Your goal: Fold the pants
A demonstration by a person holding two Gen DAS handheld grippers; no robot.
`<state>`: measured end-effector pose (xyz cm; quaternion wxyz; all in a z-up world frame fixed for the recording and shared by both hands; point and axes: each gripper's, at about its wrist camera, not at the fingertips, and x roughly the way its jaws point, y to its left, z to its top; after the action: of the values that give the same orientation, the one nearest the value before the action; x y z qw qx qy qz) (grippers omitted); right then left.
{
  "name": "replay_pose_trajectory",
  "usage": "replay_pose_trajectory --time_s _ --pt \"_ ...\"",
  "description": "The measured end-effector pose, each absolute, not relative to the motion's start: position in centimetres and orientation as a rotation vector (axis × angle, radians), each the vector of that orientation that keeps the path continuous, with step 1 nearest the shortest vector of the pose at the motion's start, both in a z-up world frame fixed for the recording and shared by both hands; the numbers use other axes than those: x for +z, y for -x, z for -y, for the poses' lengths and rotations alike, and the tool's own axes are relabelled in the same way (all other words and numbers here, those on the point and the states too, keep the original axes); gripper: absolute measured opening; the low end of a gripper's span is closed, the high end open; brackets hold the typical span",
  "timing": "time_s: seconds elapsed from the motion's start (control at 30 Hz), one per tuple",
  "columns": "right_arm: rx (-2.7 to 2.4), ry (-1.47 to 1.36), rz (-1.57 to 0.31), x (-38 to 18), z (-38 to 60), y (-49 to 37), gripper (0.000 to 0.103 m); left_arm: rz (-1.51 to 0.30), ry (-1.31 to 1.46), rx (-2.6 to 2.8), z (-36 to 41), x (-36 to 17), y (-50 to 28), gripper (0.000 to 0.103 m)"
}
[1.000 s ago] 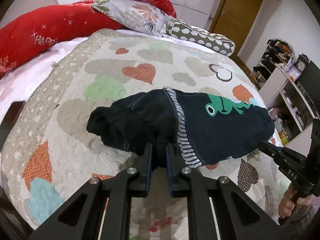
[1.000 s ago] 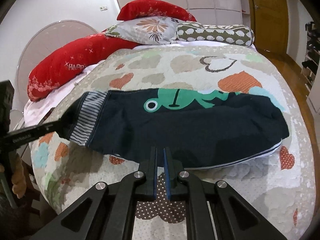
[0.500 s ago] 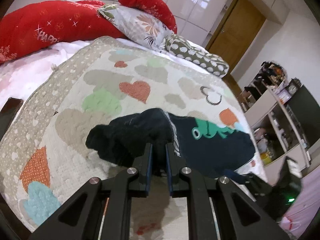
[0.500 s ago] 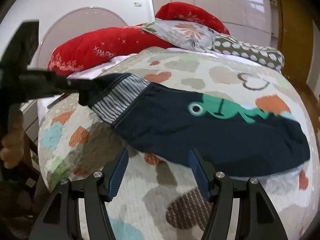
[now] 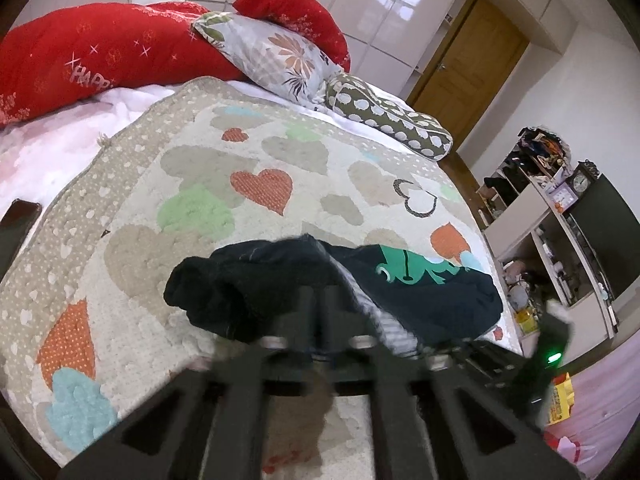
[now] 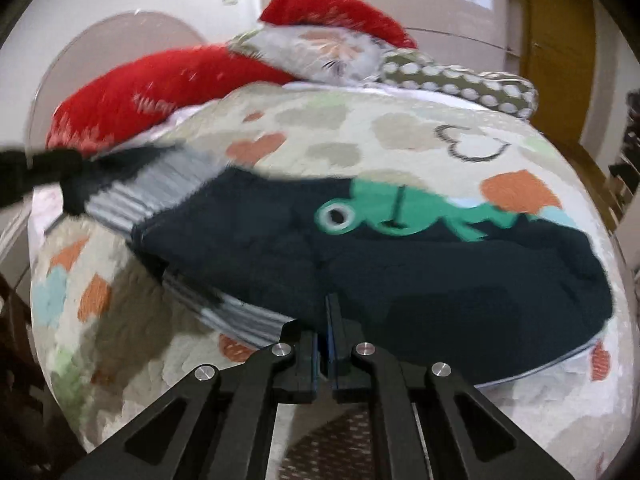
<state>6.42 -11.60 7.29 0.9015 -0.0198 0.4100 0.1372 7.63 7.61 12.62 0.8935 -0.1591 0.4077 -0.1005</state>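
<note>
Dark navy pants (image 6: 400, 264) with a green frog print and a grey striped waistband lie across the heart-patterned quilt (image 6: 440, 136). My right gripper (image 6: 325, 320) is shut on the pants' near edge by the lower waistband. My left gripper (image 5: 314, 300) is shut on the waistband end of the pants (image 5: 420, 292) and holds it raised; it shows in the right wrist view (image 6: 48, 168) at the far left, pulling the striped band up. The view is blurred by motion.
Red bolster pillows (image 5: 100, 52), a floral pillow (image 5: 276, 56) and a spotted bolster (image 5: 392, 124) lie at the head of the bed. A shelf unit (image 5: 552, 232) and a wooden door (image 5: 472, 64) stand to the right. The bed edge is close below.
My right gripper was shut, opened half a second ago, and has now shut on the pants' near edge. My left gripper has lifted the waistband and carried it across.
</note>
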Motion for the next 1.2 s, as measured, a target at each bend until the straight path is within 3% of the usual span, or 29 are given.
replay_pose_trajectory --time_s 0.27,0.33,0.37,0.4,0.47,0.5,0.77,0.83,0.87,0.9,1.07,1.1,1.13,1.2 --pt "0.273 0.03 -0.796 12.2 12.9 -10.5 0.004 -0.861 0.295 -0.204 -6.8 12.9 -12.7 0.0" --pt "0.272 0.038 -0.794 13.2 12.3 -13.1 0.004 -0.848 0.282 -0.225 -6.4 13.0 -13.0 0.005" --pt "0.274 0.038 -0.795 13.6 12.0 -14.2 0.004 -0.829 0.255 -0.236 -6.1 13.0 -12.8 0.019" --pt "0.277 0.038 -0.797 14.0 11.7 -15.2 0.004 -0.806 0.22 -0.25 -5.7 13.0 -12.3 0.043" --pt "0.287 0.036 -0.805 14.7 10.8 -17.4 0.004 -0.759 0.141 -0.281 -4.5 12.6 -10.6 0.075" --pt "0.291 0.035 -0.809 14.9 10.7 -18.1 0.004 -0.747 0.115 -0.295 -4.1 12.4 -10.1 0.077" --pt "0.354 0.031 -0.834 17.0 9.5 -20.7 0.004 -0.716 -0.233 -0.223 2.2 9.3 -10.2 0.077" --pt "0.364 0.033 -0.836 17.4 9.4 -20.8 0.004 -0.736 -0.275 -0.185 2.7 8.6 -11.6 0.065" --pt "0.369 0.036 -0.834 17.6 9.3 -20.9 0.004 -0.767 -0.292 -0.147 2.7 8.2 -13.0 0.041" --pt "0.37 0.041 -0.83 17.8 9.2 -21.0 0.004 -0.792 -0.298 -0.117 2.4 7.9 -14.0 0.023" --pt "0.341 0.096 -0.821 17.1 7.9 -23.6 0.006 -0.919 -0.171 0.151 -3.8 7.1 -22.6 0.02" --pt "0.313 0.132 -0.848 16.2 7.6 -24.7 0.016 -0.962 -0.07 0.157 -6.0 7.0 -23.9 0.02" --pt "0.284 0.151 -0.871 15.7 7.6 -25.4 0.034 -0.999 0.055 0.122 -8.2 6.9 -24.5 0.02" --pt "0.229 0.125 -0.912 14.6 8.6 -26.2 0.04 -1.004 0.262 0.077 -12.1 7.4 -23.4 0.022"
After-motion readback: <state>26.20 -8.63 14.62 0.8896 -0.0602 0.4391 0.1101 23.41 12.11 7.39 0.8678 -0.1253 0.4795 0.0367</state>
